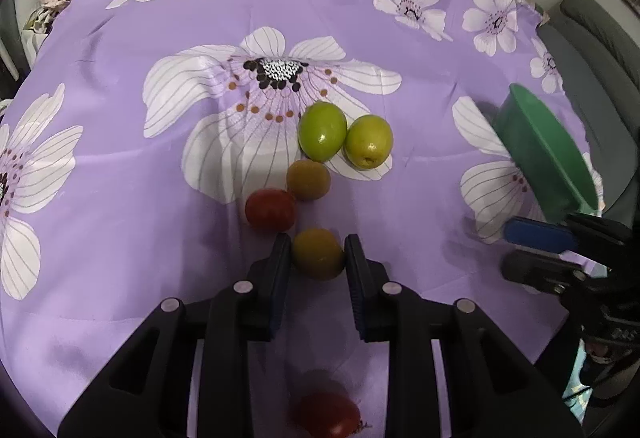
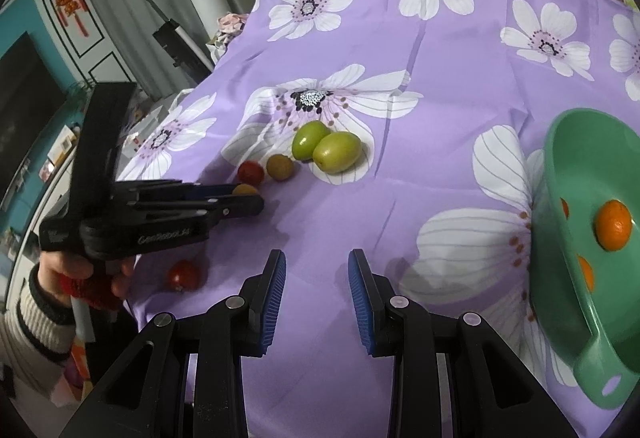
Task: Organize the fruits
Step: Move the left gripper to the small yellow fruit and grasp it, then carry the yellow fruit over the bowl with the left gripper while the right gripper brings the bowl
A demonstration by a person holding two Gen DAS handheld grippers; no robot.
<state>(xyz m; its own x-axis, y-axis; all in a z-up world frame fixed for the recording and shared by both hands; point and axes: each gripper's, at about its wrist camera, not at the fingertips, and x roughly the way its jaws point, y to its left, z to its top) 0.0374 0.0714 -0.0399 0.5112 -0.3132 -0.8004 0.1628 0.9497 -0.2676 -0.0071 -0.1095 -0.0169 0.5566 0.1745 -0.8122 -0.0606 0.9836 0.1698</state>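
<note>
My left gripper [image 1: 316,256] is shut on a small yellow-brown fruit [image 1: 318,254], with a pad pressing each side of it on the purple flowered cloth [image 1: 120,158]. Just beyond lie a red tomato [image 1: 271,209], a brownish fruit [image 1: 308,180] and two green fruits [image 1: 323,136] [image 1: 369,141]. Another red tomato [image 1: 328,414] lies under the gripper body. My right gripper [image 2: 317,274] hovers over bare cloth, its jaws a narrow gap apart with nothing between them. To its right stands a green bowl [image 2: 576,178] holding small oranges [image 2: 612,225].
A person's hand [image 2: 80,266] in a striped sleeve holds the left gripper [image 2: 244,198] at the left of the right wrist view. The cloth's edge falls away at the left, with a wall, curtains and furniture behind. A grey chair [image 1: 592,38] stands at the far right.
</note>
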